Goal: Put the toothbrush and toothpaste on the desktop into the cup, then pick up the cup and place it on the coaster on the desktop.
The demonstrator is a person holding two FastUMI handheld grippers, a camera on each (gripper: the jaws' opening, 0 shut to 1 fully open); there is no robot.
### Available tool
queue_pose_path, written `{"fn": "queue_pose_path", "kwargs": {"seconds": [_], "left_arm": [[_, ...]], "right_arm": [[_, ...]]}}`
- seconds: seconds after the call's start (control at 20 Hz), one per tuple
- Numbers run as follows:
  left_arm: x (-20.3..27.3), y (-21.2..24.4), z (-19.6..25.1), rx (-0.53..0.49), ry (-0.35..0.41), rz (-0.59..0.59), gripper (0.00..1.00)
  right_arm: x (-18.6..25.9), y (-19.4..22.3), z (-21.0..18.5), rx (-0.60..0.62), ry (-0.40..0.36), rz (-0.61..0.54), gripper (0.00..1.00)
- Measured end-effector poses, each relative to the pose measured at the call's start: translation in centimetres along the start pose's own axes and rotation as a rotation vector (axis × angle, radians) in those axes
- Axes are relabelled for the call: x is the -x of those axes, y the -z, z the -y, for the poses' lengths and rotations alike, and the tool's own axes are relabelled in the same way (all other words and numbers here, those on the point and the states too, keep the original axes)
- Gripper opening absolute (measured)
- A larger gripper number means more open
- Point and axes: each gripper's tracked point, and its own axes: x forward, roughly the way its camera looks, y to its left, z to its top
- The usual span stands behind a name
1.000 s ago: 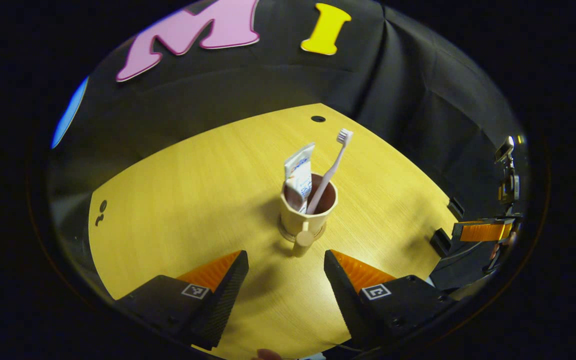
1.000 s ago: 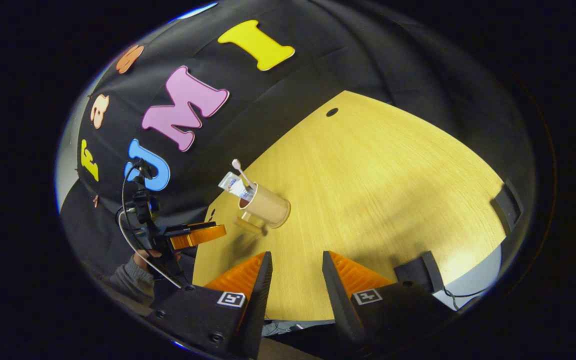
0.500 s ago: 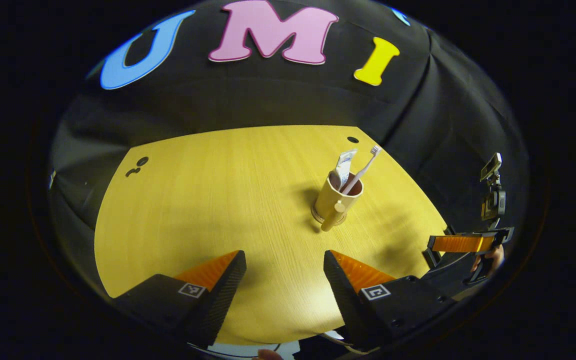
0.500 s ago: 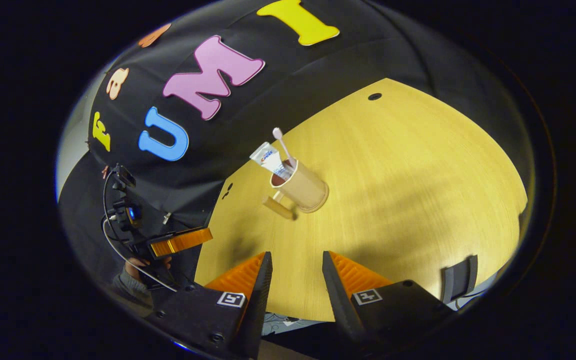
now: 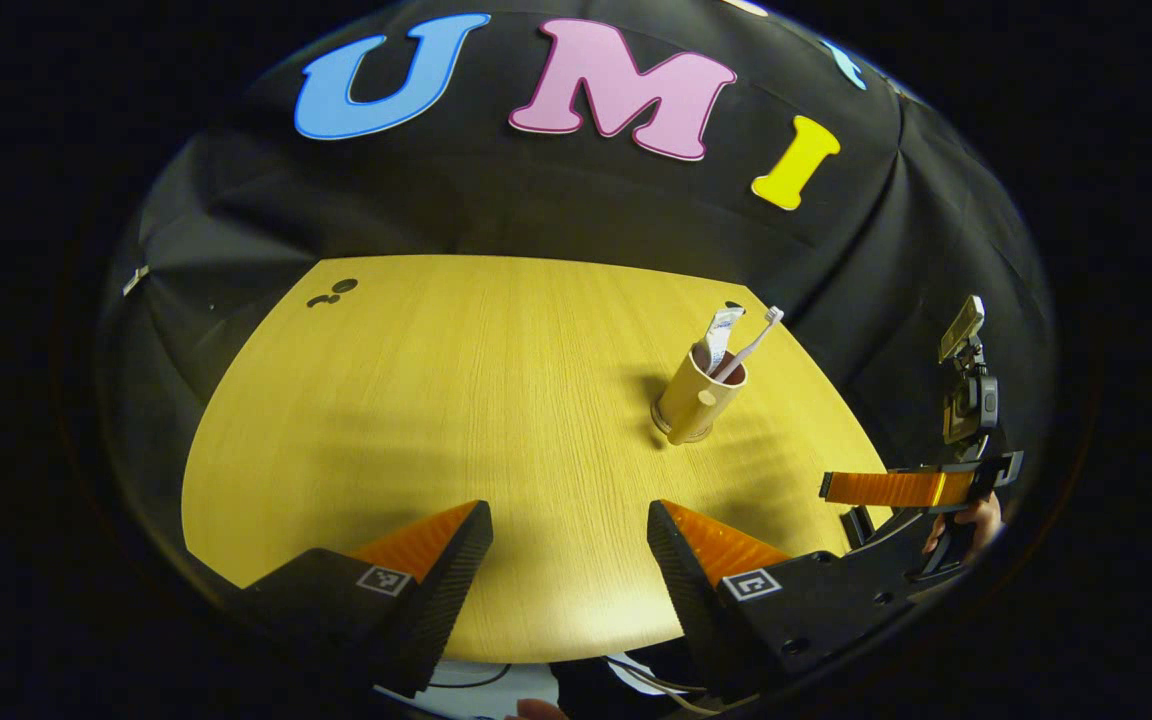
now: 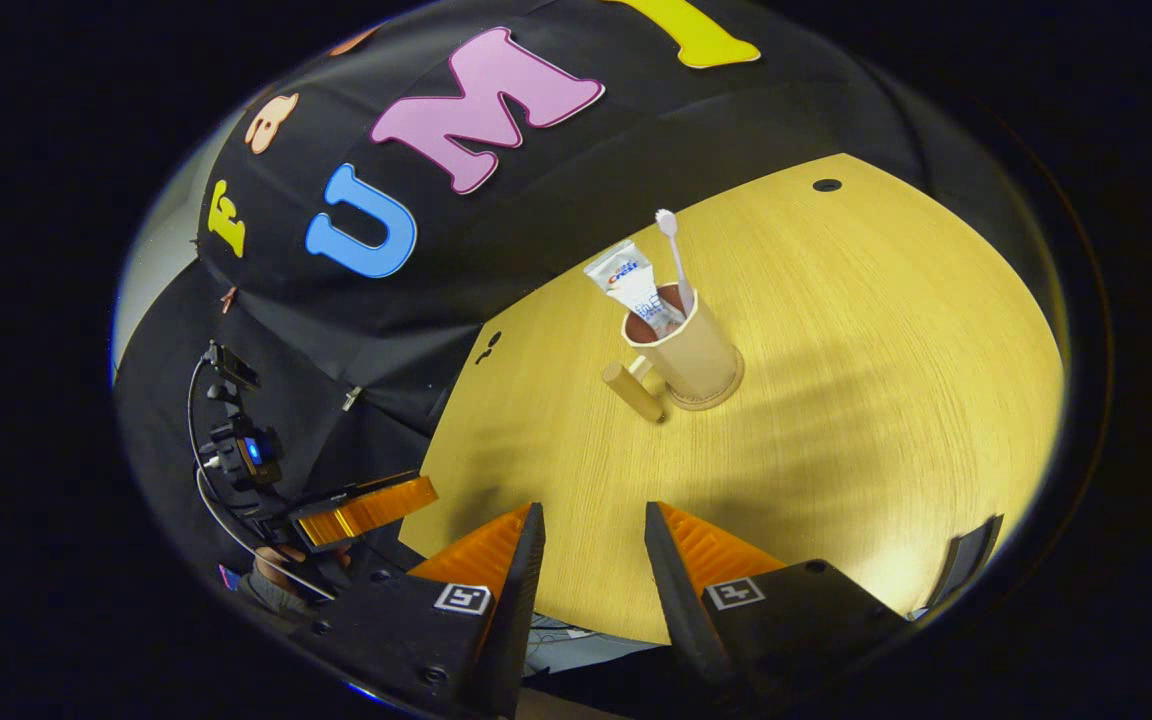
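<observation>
The left gripper (image 5: pixel 570 545) and right gripper (image 6: pixel 586 550) are held low at the near edge of the desktop (image 5: pixel 456 400), jaws released and empty. The cup (image 6: pixel 688 352) is seated on the coaster (image 6: pixel 711 400), well beyond both, with toothbrush (image 6: pixel 674 250) and toothpaste (image 6: pixel 628 288) inside.

- bench (image 5: pixel 456 400): yellow wood-grain top, curved near edge, shadows across it
- round dark hole (image 6: pixel 826 185) in bench, far corner by the wall; also seen in left gripper view (image 5: pixel 733 306), partly hidden
- pair of small dark marks (image 5: pixel 333 292) on bench nr far left edge; same marks in right gripper view (image 6: pixel 486 348)
- black cloth wall (image 5: pixel 496 210) behind bench, creased
- dark clip/bracket (image 6: pixel 966 555) at bench's near right edge
- cables + white sheets (image 5: pixel 456 690) below bench's front edge, unclear
</observation>
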Motion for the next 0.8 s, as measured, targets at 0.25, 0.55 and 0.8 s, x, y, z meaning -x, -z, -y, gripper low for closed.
{"fn": "queue_pose_path", "kwargs": {"seconds": [0.25,0.55,0.8], "left_arm": [[0.4,0.9,-1.4,0.037,-0.04,-0.003,0.96],[0.7,1.7,-1.9,0.098,-0.069,-0.006,0.97],[0.5,1.8,-1.7,0.073,-0.076,-0.012,0.97]], "right_arm": [[-1.4,0.2,-1.3,0.049,-0.013,-0.02,0.63],[-1.9,0.7,-1.7,0.046,-0.028,-0.068,0.63],[-2.1,0.6,-1.5,0.04,-0.028,-0.072,0.46]]}}
